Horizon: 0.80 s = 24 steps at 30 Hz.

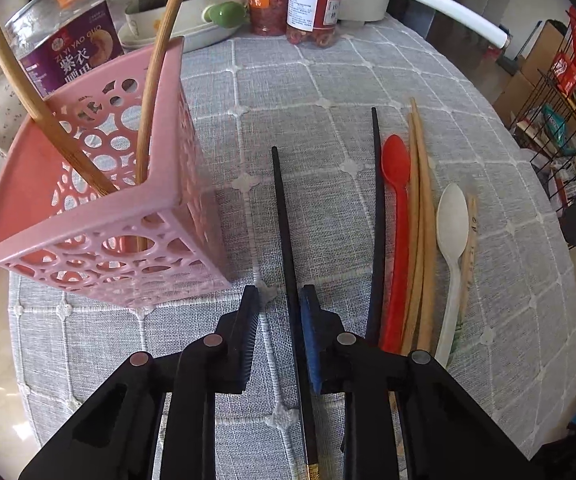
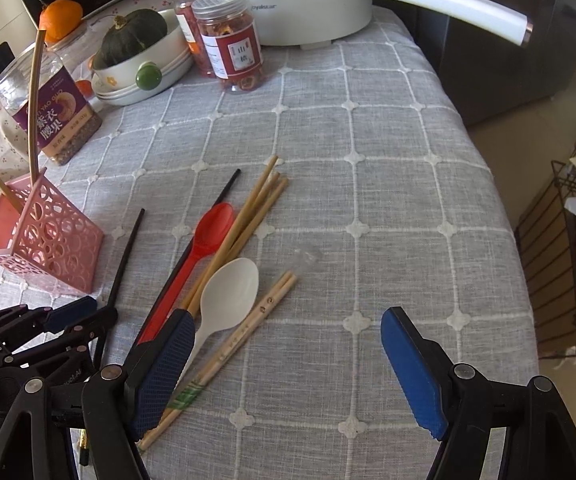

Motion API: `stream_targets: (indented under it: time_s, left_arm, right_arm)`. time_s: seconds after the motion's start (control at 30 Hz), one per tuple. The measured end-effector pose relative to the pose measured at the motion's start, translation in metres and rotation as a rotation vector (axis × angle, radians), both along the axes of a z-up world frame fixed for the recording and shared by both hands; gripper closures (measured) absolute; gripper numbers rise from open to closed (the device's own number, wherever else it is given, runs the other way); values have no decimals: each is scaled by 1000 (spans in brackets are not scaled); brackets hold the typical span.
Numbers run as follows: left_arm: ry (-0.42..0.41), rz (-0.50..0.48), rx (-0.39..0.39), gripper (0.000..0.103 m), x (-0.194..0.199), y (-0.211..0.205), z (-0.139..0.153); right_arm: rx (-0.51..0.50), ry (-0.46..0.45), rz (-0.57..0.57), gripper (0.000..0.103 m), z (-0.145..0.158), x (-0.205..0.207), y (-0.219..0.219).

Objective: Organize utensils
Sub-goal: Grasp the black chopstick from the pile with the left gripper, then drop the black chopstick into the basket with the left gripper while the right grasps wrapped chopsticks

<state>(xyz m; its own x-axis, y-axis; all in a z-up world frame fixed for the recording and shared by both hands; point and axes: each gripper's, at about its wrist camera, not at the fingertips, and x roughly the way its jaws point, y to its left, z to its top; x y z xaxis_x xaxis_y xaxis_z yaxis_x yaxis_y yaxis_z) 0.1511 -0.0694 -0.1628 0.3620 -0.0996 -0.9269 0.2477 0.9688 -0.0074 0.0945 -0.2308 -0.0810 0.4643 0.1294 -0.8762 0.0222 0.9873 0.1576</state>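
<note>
- Grey checked cloth (image 2: 368,160) over a table; jars (image 2: 231,48), a white pot (image 2: 308,0) and a bowl with a squash (image 2: 135,36) at the far end.
- Done so far, by the look of it: two wooden sticks (image 1: 155,80) standing in the pink basket (image 1: 135,264).
- Left on the cloth: two black chopsticks, red spoon (image 1: 396,220), white spoon (image 1: 452,232), bamboo chopsticks (image 1: 420,220), a printed pair (image 2: 243,336). Early days, then.
- Left gripper (image 1: 277,300): jaws narrowed around one black chopstick (image 1: 283,220), blue pad against it, other pad not yet touching.
- Right gripper (image 2: 288,352): wide apart, empty, above the white spoon and printed pair.
- Left view only: inside of the basket.
- Right view only: whole spread, the left tool from outside, a fridge-like cabinet (image 2: 508,60).
</note>
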Motion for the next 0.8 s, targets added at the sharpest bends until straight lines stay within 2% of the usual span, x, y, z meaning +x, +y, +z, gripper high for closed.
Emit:
stream_targets:
  time_s: [0.17,0.3,0.4,0.57,0.8]
  left_arm:
    - [-11,-5,24,92,1,0,-1]
    - [-4,5,-16,97,2,7,4]
    - [-48,-25,-17,97,-6,7,19]
    - [-95,-56,-70,97,-28,14,47]
    - [-189,-68,-122,97,-47,29,88]
  right_arm:
    - [-8,14,1,22,-4,1,-1]
    - [-10,26,4,22,-7,2,0]
    - [-10,30,7,22,-8,3,1]
    - [4,42,-8,22,-10,8,0]
    - [30,110,-46,22,-30,21,0]
